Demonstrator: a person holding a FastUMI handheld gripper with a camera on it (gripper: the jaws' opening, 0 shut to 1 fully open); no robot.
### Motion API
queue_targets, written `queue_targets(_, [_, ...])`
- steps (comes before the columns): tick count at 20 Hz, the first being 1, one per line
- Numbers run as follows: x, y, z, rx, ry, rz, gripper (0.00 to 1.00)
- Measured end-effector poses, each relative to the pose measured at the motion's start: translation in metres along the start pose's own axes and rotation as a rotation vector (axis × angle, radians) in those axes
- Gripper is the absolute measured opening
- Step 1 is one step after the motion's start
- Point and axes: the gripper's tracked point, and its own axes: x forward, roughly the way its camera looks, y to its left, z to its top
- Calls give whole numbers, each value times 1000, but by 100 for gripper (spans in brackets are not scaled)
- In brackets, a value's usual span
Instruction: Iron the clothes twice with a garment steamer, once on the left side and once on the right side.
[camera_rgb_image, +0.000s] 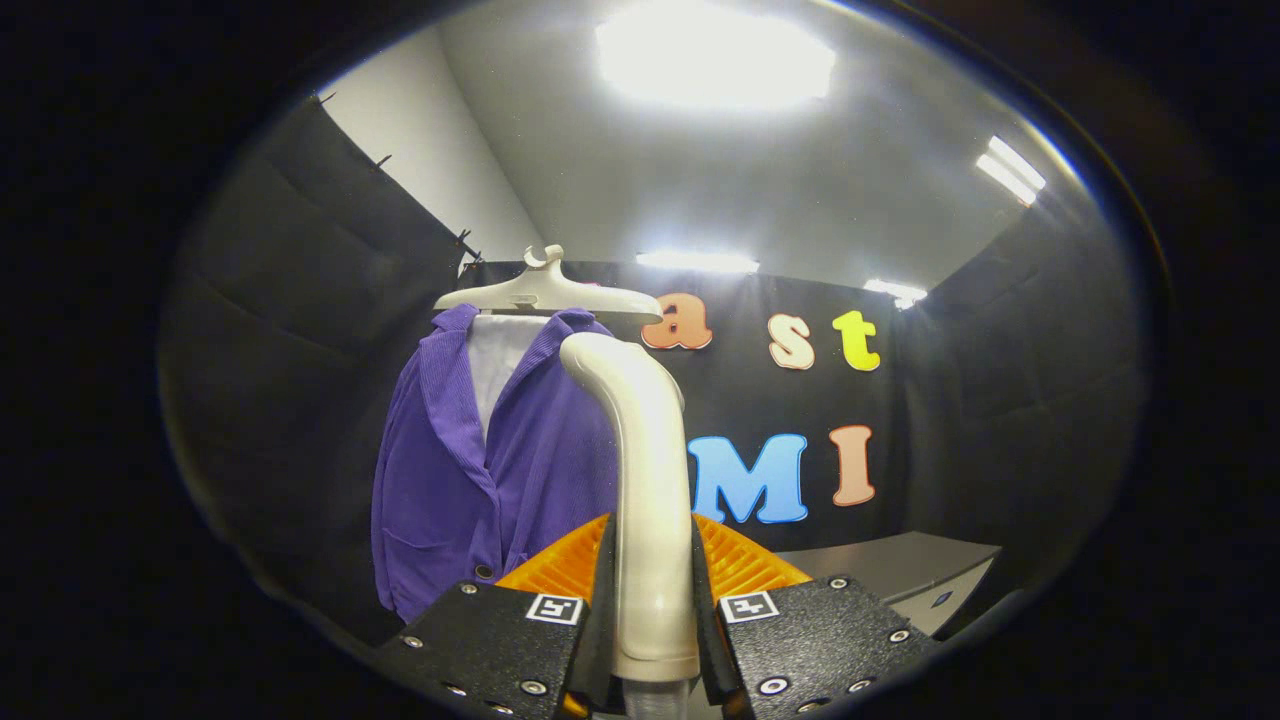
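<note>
A purple jacket (470, 480) over a white shirt (498, 365) hangs on a pale hanger (545, 292) ahead and a little to the left of my fingers. My gripper (652, 610) is shut on the cream handle of the garment steamer (645, 480), both fingers pressing its sides. The handle rises upright between the fingers and its curved head bends left toward the jacket's right shoulder. The head sits level with the collar, close to the cloth; I cannot tell whether it touches. The steamer hides part of the jacket's right side.
A grey table (900, 565) stands low to the right beyond the fingers. Black cloth walls close the booth on the left, back and right. Bright ceiling lights (715, 50) shine overhead.
</note>
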Motion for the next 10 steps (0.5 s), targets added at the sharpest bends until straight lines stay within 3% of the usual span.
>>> queue_targets(5, [30, 24, 9, -159, -33, -46, 36])
queue_targets(10, [55, 52, -5, -175, 18, -11, 36])
